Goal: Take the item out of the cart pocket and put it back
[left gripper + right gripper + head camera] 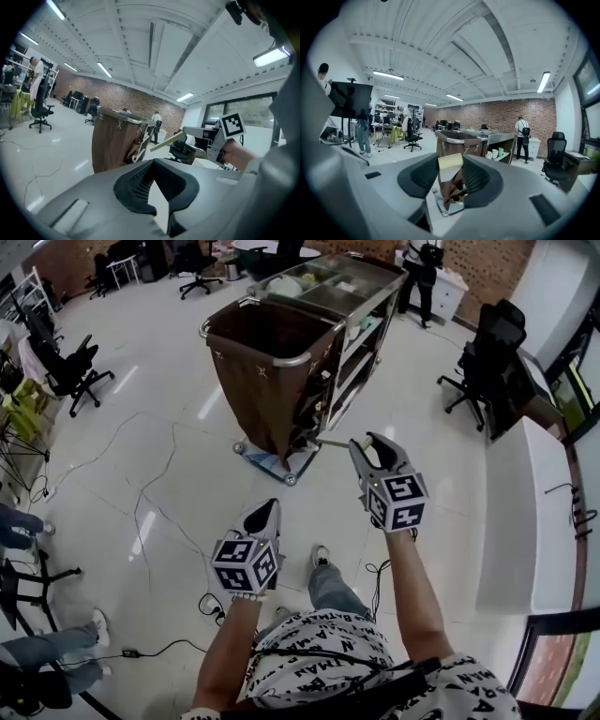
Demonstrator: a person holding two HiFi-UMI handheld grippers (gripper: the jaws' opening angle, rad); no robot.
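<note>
While near the brown cart (272,381), right gripper (368,442) clamped on pale strip (333,442); left gripper (267,512) closed, empty.

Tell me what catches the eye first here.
A big cart with a brown bag stands ahead on the white floor. The right gripper is clamped on a flat pale strip pointing toward it; the left gripper, lower down, holds nothing.
</note>
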